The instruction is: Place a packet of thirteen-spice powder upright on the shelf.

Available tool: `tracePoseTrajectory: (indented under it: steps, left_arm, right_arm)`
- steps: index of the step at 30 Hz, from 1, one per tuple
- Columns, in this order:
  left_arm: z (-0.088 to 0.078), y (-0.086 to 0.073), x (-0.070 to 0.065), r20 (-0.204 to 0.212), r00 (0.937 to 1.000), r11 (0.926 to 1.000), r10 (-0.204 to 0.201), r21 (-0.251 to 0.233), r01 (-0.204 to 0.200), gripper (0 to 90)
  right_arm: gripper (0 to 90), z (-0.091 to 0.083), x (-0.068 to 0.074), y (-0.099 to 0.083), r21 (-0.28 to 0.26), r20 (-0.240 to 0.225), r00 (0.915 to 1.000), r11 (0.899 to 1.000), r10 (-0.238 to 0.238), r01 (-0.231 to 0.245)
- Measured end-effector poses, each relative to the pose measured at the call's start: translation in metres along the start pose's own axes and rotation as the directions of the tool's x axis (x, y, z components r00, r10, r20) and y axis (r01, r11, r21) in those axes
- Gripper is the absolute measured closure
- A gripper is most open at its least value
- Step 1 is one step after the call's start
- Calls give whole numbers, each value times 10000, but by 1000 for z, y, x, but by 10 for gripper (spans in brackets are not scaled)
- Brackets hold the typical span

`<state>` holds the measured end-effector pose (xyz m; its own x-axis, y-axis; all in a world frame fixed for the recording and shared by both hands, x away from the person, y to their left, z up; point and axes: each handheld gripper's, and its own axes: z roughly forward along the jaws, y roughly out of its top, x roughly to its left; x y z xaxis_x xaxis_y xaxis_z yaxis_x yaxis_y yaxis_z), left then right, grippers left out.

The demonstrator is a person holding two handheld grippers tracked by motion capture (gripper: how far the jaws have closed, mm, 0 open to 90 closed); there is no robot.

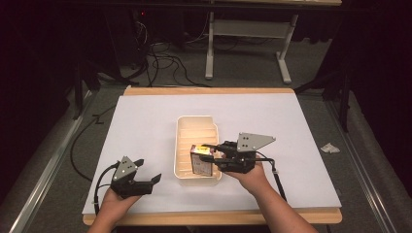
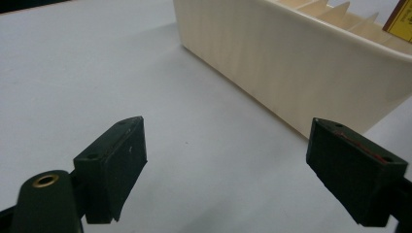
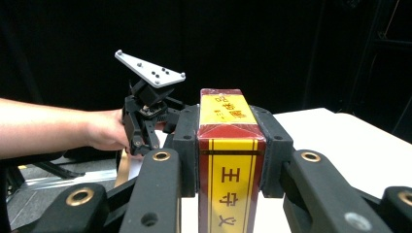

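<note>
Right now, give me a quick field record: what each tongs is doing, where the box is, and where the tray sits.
right tongs: shut on the red and yellow box
box position: upright, at the near end of the cream tray
left tongs: open, nothing between the jaws, over the white sheet left of the tray
tray: ribbed inside, middle of the sheet
box seated or lifted: cannot tell

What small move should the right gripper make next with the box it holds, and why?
Probably lower the box a little further into the cream tray, then let go. The right gripper is shut on the red and yellow box at the tray's near end, between the ribbed dividers. The left gripper waits open on the table beside the tray.
</note>
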<state>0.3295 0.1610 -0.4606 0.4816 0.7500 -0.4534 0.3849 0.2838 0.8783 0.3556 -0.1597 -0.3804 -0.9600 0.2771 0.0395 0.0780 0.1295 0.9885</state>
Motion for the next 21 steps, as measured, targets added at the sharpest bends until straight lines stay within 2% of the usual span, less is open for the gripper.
tracePoseTrajectory:
  steps: [9,21]
  left_arm:
    - [0,0,0,-11,10000,10000,17,4,-17,154]
    - [0,0,0,-27,10000,10000,28,18,-28,154]
  right_arm:
    - [682,6,0,-7,227,-193,9998,9997,-38,42]
    - [682,10,1,-13,497,-165,9997,9986,-160,168]
